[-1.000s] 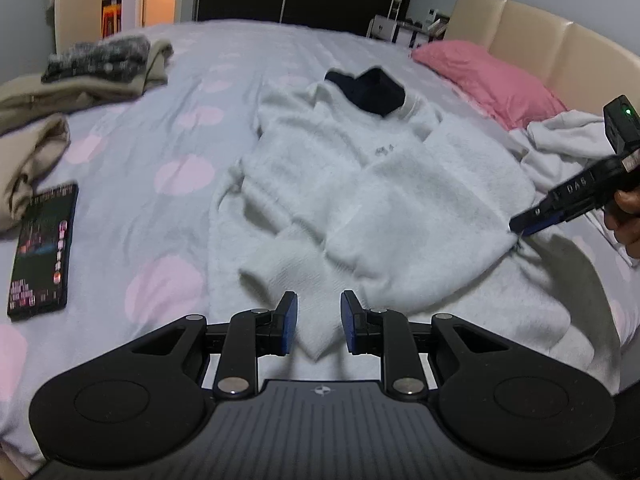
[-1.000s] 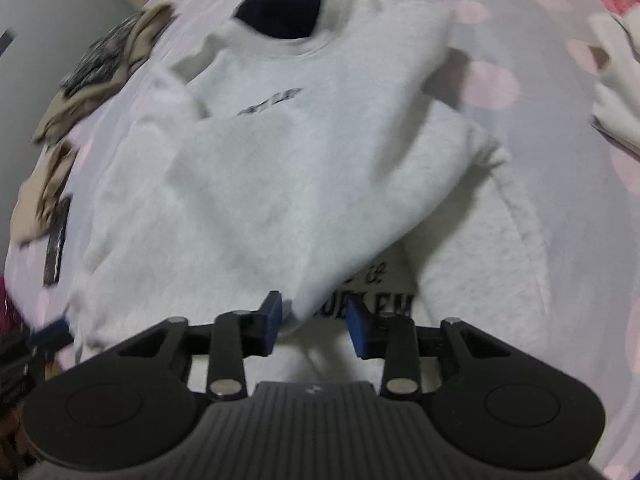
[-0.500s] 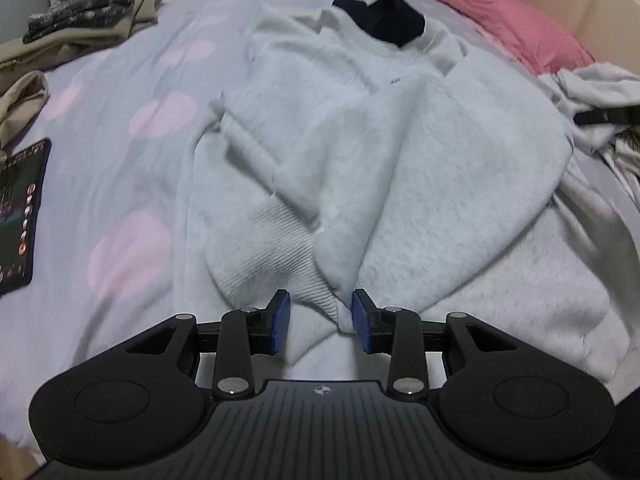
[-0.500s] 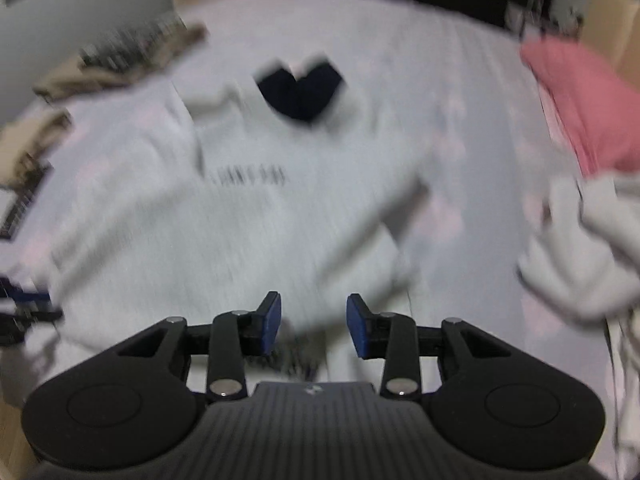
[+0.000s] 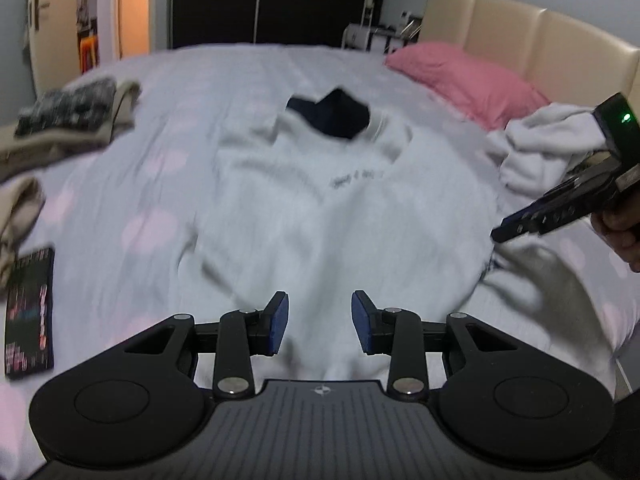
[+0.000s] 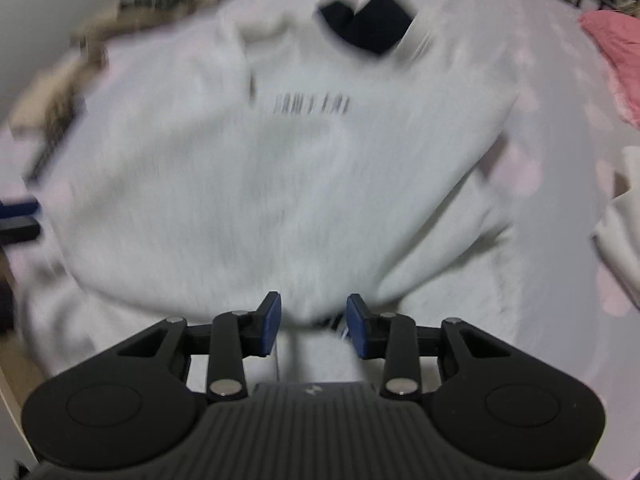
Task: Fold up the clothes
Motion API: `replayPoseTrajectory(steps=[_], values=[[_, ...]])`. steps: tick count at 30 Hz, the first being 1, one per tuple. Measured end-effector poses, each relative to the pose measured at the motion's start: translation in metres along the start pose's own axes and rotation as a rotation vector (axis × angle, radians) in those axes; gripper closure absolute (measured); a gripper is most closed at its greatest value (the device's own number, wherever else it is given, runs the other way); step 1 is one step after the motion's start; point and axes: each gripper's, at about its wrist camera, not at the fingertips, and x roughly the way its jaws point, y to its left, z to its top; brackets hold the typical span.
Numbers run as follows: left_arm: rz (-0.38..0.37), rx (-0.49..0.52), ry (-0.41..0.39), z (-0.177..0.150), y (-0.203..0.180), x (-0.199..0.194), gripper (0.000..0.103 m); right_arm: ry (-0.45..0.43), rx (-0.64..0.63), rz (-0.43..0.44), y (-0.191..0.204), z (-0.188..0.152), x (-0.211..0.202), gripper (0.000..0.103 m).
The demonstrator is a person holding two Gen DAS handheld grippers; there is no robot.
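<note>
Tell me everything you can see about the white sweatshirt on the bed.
The white sweatshirt looks like soft, fleecy fabric. It lies front up on the polka-dot bedsheet, neck away from both cameras, with a dark navy lining showing in the neck opening and small dark lettering, too blurred to read, on the chest. Its sleeves look folded in across the body. Neither the left gripper nor the right gripper grips it.

Bed [image 5: 208,80] fills most of the scene: pale lavender sheet with faint pink dots. Beige padded headboard [image 5: 532,40] at far right, pink pillow [image 5: 468,80] lying against its base. Dark wardrobe [image 5: 276,0] along the far wall. Far left: open doorway [image 5: 134,6] showing warm orange light, pale door [image 5: 52,24] beside it. Room light is dim and cool. Both views motion-blurred.
</note>
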Motion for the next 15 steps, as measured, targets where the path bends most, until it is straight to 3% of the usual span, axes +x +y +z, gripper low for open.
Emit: replayPoseTrajectory(steps=[3,6,11,15], values=[[-0.027,0.049,-0.017,0.021,-0.011,0.011,0.070,-0.087,0.006,-0.096,-0.025,0.004,-0.024,0.063],[-0.077,0.114,-0.034,0.046,-0.026,0.027,0.068,-0.120,-0.045,-0.173,-0.048,-0.001,-0.031,0.063],[-0.177,0.195,-0.025,0.101,-0.054,0.074,0.064,-0.161,-0.043,-0.114,-0.077,-0.002,-0.030,0.064],[-0.204,0.279,0.000,0.125,-0.082,0.121,0.060,-0.181,-0.047,-0.053,-0.089,0.002,-0.016,0.063]])
